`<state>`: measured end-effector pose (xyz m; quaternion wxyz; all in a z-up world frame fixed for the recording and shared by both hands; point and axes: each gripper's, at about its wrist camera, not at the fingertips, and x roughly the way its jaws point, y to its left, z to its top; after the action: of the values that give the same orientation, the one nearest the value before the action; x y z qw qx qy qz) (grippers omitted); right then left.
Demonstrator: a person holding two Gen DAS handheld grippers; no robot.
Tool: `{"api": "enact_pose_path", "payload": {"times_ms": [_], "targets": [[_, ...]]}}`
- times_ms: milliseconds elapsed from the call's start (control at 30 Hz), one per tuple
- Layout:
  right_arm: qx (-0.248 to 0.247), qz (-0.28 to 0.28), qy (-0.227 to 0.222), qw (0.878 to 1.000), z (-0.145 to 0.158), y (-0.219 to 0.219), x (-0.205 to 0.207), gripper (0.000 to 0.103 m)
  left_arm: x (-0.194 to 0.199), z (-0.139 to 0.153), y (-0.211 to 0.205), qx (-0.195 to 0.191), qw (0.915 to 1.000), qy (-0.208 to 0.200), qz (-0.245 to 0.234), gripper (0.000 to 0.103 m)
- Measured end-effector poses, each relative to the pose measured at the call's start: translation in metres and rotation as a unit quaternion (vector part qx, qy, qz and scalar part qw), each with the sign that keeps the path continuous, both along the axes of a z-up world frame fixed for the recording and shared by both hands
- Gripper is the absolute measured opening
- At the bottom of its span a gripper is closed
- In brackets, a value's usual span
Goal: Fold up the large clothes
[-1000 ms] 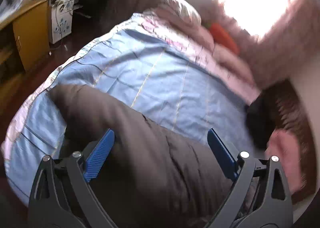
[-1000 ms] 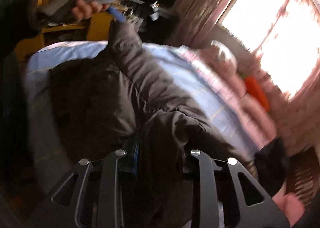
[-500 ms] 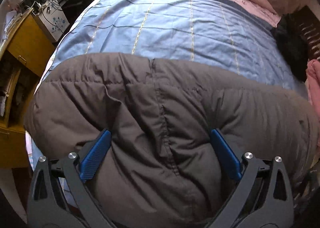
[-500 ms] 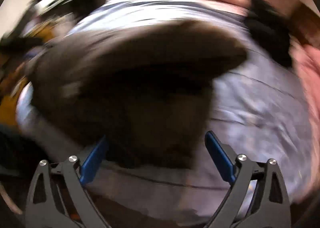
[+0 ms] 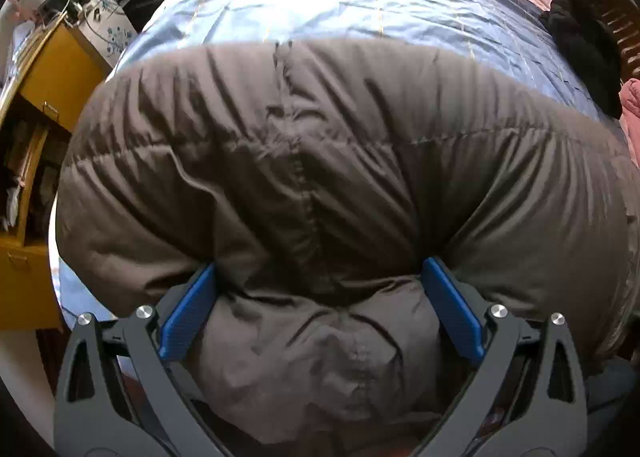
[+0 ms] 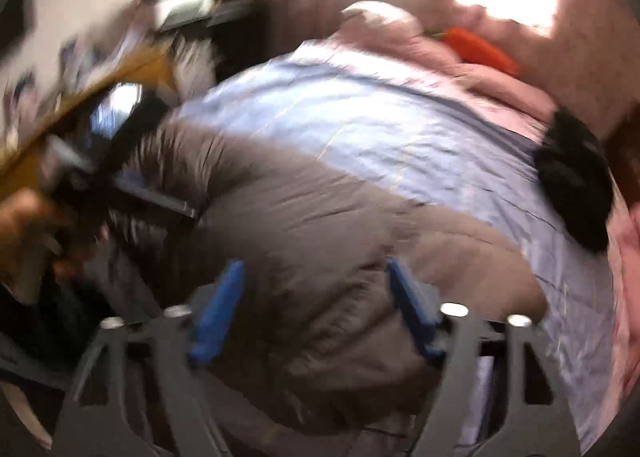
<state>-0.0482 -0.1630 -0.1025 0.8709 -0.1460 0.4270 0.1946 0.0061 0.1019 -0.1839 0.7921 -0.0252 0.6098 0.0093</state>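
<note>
- Since the earlier frames, your left gripper (image 5: 319,307) dropped from over the jacket's raised sleeve to press straight down into the brown puffer jacket (image 5: 340,161), which now lay bunched across the near end of the blue bedspread (image 5: 360,1).
- Your right gripper (image 6: 316,321) let go of the fold it had pinched; its jaws had just been closing again, and they stood partly apart with padded cloth between them, the pads not plainly pressing. The view was blurred.
- Your left fingers stayed wide apart, a thick roll of jacket bulging between the blue pads (image 5: 188,313) without being clamped.
- Risk, as I judged it: the puffy filling could spring back and undo the fold if you lifted off too soon, and the slick shell could slide towards the bed's near edge under a sideways push.
- A second risk: closing on so fat a bundle might catch only the top layer.
- Containers: the yellow cabinet (image 5: 52,69) stood open beside the bed, papers crammed on its shelves; its contents were otherwise too unclear to name.
</note>
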Motion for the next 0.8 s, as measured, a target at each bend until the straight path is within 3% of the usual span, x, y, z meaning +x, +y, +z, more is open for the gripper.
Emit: {"api": "enact_pose_path", "payload": {"times_ms": [33, 67, 200, 300, 400, 800], "targets": [[-0.019, 0.01, 0.026, 0.999, -0.019, 0.011, 0.006, 0.043, -0.004, -0.004, 0.001, 0.002, 1.0, 0.002, 0.001, 0.101], [-0.026, 0.012, 0.047, 0.998, -0.035, 0.015, 0.011, 0.04, -0.009, -0.009, 0.002, 0.004, 1.0, 0.005, 0.002, 0.101], [-0.038, 0.0, 0.093, 0.995, -0.08, 0.012, 0.027, 0.045, -0.025, -0.025, -0.004, 0.01, 0.9998, 0.017, 0.0, 0.101], [-0.075, 0.003, 0.089, 0.993, -0.1, 0.02, 0.029, 0.046, -0.03, -0.031, -0.014, 0.031, 0.9994, 0.013, -0.004, 0.101], [-0.092, 0.0, 0.079, 0.993, -0.109, 0.029, 0.03, 0.047, -0.028, -0.033, -0.018, 0.039, 0.9991, 0.015, -0.004, 0.101], [-0.062, -0.022, 0.101, 0.993, -0.115, 0.017, 0.027, 0.049, -0.026, -0.041, -0.029, 0.048, 0.9987, 0.016, -0.005, 0.101]]}}
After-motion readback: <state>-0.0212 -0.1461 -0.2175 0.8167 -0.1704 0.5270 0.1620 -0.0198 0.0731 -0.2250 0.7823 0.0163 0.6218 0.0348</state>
